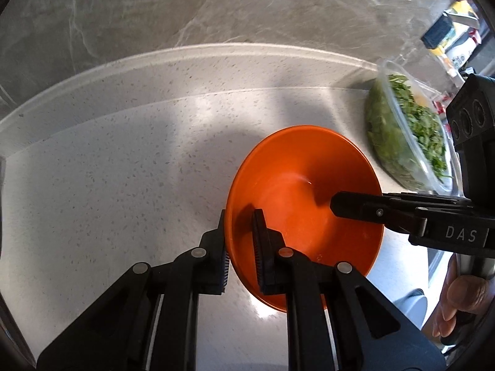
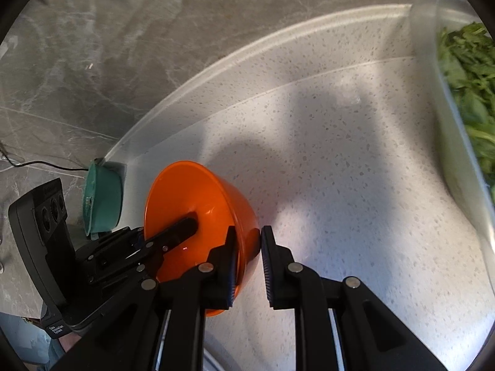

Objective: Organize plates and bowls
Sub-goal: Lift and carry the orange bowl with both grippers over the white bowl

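Left claw (image 1: 241, 247) pinches the near-left rim of the orange bowl (image 1: 297, 185), which is over the speckled surface (image 1: 123, 160); the rim looks thin, stiff, light and glossy, likely slippery. From the right wrist, the right claw (image 2: 249, 262) clamps the opposite rim, one pad inside.

Both fisheye views look steeply down from close above the orange bowl (image 1: 304, 198). The left wrist view sits on the bowl's left rim, the right wrist view on its right rim (image 2: 201, 216). They share the bowl, the speckled surface (image 1: 123, 170) behind it and the salad container (image 2: 458, 130).
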Tool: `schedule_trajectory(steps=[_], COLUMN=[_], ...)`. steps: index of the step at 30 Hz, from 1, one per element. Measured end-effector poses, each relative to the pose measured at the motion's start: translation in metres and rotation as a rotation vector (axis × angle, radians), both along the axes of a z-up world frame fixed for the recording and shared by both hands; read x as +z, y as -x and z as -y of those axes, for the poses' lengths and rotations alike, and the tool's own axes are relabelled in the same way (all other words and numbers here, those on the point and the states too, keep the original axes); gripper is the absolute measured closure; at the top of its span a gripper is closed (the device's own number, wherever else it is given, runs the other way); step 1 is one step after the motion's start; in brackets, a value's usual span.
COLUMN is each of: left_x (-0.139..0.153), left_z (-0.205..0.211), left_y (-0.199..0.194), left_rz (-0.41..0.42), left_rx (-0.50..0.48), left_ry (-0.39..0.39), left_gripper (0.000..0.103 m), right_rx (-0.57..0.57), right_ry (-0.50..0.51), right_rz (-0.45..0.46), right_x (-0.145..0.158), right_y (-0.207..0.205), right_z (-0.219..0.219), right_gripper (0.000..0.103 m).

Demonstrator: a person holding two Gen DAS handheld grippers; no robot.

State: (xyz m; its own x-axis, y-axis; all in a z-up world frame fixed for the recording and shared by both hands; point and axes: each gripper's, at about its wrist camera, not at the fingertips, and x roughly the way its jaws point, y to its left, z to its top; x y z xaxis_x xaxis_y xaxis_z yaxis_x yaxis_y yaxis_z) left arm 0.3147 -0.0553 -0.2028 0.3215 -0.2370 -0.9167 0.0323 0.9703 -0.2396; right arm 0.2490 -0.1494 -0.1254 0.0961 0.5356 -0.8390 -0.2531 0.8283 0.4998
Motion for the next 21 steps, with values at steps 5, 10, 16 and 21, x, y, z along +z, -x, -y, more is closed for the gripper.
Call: schedule_trajectory(steps=[5,10,16,21], left_x=[0.028,0.054,0.075,0.088], left_z=[0.015,0.032,0.056,0.084], left_y=[0.022,0.048,0.085,0.114], left_rz=[0.033,0.063,0.075,0.08], left_rx=[-0.022,-0.049,-0.105,-0.156], left_ry=[0.001,0.001,0.035,0.065], left_gripper=[0.092,0.092,0.091,0.092], right_rx=[0.003,0.011,-0.01,-0.034], right_ry=[-0.013,-0.011,-0.002,0.005], right_rz=[0.036,0.067,0.097,0.106], right_x=[0.026,0.048,0.073,0.086], right_y=[0.021,0.043,0.074,0.108], right_z=[0.012,0.027,0.054,0.08], right_gripper=[0.085,0.085,0.084,0.084])
